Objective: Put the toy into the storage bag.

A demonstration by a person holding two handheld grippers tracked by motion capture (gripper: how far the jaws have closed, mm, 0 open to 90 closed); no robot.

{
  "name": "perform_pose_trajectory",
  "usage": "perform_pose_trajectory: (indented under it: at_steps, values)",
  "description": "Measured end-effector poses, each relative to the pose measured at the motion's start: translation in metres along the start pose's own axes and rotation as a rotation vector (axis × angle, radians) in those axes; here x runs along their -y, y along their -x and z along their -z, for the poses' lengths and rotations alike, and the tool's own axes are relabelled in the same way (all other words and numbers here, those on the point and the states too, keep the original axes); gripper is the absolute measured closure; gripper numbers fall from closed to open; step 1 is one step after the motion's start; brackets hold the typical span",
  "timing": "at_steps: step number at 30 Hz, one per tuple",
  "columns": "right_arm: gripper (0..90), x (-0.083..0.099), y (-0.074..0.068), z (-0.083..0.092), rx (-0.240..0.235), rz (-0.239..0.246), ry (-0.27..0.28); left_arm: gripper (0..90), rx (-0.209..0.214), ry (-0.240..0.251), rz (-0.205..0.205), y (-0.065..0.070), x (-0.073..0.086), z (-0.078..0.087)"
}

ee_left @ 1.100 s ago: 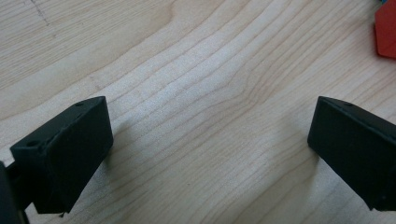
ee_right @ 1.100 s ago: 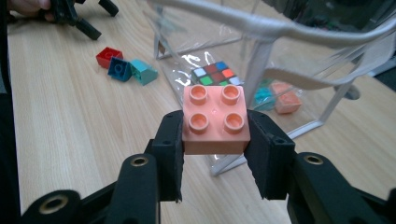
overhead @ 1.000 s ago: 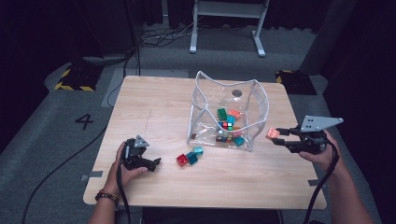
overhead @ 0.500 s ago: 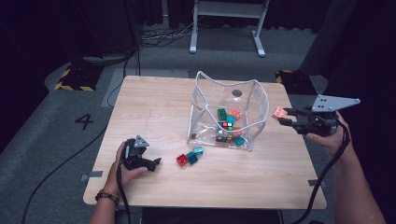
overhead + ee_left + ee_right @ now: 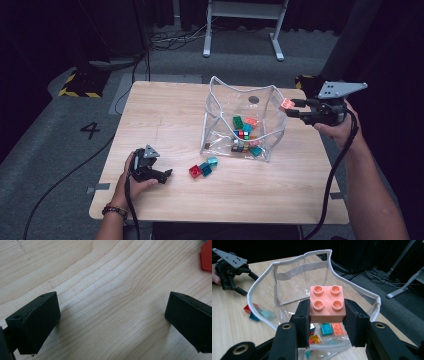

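Note:
My right gripper (image 5: 327,312) is shut on a salmon-pink four-stud brick (image 5: 327,303). I hold that brick (image 5: 287,104) in the air at the right rim of a clear plastic bag (image 5: 220,90), just above its opening. Several coloured bricks (image 5: 243,135) lie on the bag's floor. My left gripper (image 5: 161,175) rests on the table near the front left, jaws wide open with bare wood between them (image 5: 112,312). A red brick (image 5: 195,171) and teal bricks (image 5: 207,165) lie on the table just right of it.
The wooden table (image 5: 165,115) has free room at its left and back. A dark floor with cables surrounds it, and a white stand's legs (image 5: 242,30) rise behind. The right gripper's cable (image 5: 335,175) hangs along the forearm.
My right gripper has risen and moved toward the back with the pink brick, from beside the bag's lower right to its upper right rim. The left gripper has stayed put.

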State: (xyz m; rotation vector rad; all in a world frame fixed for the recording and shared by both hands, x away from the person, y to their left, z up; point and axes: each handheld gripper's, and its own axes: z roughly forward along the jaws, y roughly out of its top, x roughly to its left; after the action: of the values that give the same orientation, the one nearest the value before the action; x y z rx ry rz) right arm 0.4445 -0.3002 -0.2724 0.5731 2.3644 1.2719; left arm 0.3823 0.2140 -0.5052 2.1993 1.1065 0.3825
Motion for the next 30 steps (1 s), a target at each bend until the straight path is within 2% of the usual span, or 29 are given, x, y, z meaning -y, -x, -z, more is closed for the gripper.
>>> perform_pose_trajectory:
  at_steps: [4, 11, 19, 30]
  values:
    - [59.5, -0.009, 0.001, -0.015, 0.02, 0.023, -0.03, 0.3, 0.001, -0.002, 0.002, 0.0, 0.0, 0.0]
    - [59.6, -0.019, 0.001, -0.045, 0.002, 0.049, -0.082, 0.3, 0.001, -0.002, 0.001, 0.0, 0.0, 0.0]
    - [59.6, -0.027, 0.007, -0.073, -0.026, 0.045, -0.129, 0.3, 0.001, -0.002, 0.001, 0.0, 0.0, 0.0]
    - [59.5, -0.033, 0.008, -0.11, -0.089, 0.075, -0.213, 0.3, 0.001, -0.001, 0.001, 0.0, 0.0, 0.0]
